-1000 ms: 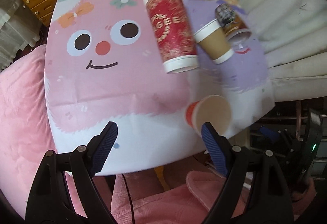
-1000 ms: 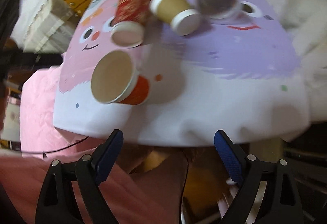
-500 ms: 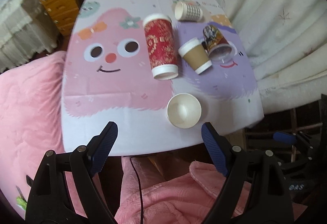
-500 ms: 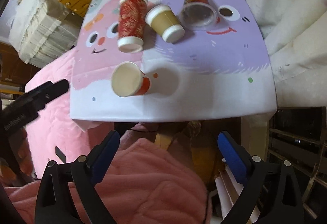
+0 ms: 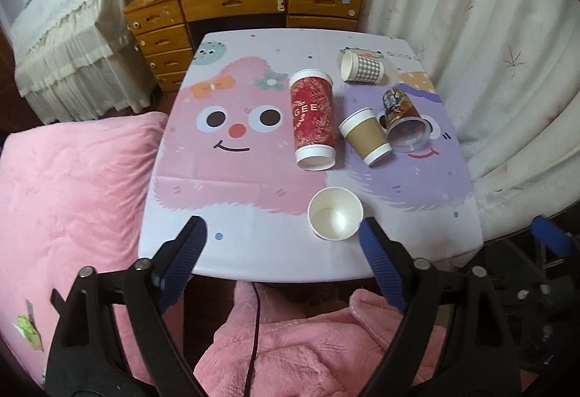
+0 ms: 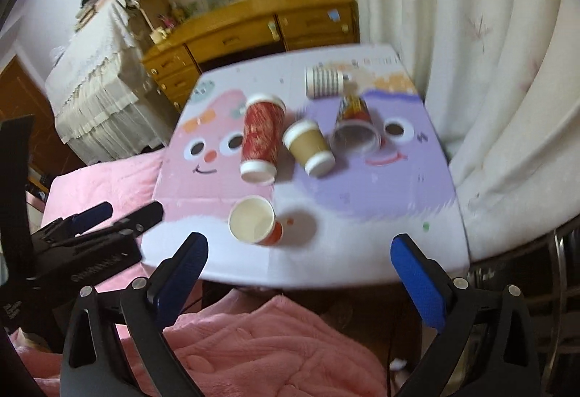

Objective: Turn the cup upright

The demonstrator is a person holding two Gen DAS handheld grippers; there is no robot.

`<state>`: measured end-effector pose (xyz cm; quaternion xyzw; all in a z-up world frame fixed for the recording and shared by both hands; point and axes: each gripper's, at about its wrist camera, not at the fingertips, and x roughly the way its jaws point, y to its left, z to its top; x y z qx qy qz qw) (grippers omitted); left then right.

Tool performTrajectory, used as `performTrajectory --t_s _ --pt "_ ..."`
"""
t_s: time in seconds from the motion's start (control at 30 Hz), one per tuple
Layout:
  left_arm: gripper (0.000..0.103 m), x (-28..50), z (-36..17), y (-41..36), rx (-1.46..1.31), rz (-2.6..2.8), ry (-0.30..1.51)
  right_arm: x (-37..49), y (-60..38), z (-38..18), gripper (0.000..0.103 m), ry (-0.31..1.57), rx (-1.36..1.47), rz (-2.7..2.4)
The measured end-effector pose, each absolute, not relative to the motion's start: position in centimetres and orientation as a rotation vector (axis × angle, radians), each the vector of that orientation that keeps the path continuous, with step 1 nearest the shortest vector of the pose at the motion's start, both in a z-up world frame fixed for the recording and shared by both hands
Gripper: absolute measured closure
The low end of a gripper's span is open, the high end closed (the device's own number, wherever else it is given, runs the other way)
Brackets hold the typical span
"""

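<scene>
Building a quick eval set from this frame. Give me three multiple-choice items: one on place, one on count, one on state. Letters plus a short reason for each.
1. Where does the small orange cup stand?
A. at the table's near edge
B. at the far edge by the desk
C. on the pink blanket

2. How many cups are on the table?
A. three
B. five
C. seven

3. How is the tall red cup placed?
A. upright
B. upside down
C. on its side

Answers:
1. A, it is the cup closest to both claws.
2. B: orange, red, brown cup, checked cup, clear cup.
3. C, its side lies along the table, mouth toward the camera.
</scene>
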<state>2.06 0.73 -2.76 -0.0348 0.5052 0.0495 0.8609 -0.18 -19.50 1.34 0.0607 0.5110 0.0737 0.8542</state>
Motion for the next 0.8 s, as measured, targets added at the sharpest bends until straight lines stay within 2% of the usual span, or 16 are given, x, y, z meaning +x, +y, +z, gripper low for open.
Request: performTrajectory --t_s 0.1,0.8 --pt "0.004 1.7 -2.4 0.9 -0.077 0.13 1.044 -0.9 -19.8 2.3 0.0 1.026 0.133 0.136" --pt "0.001 1.3 -1.5 -0.2 -0.069 0.072 0.99 -1.6 -20.4 2.6 0.0 0.997 0.123 0.133"
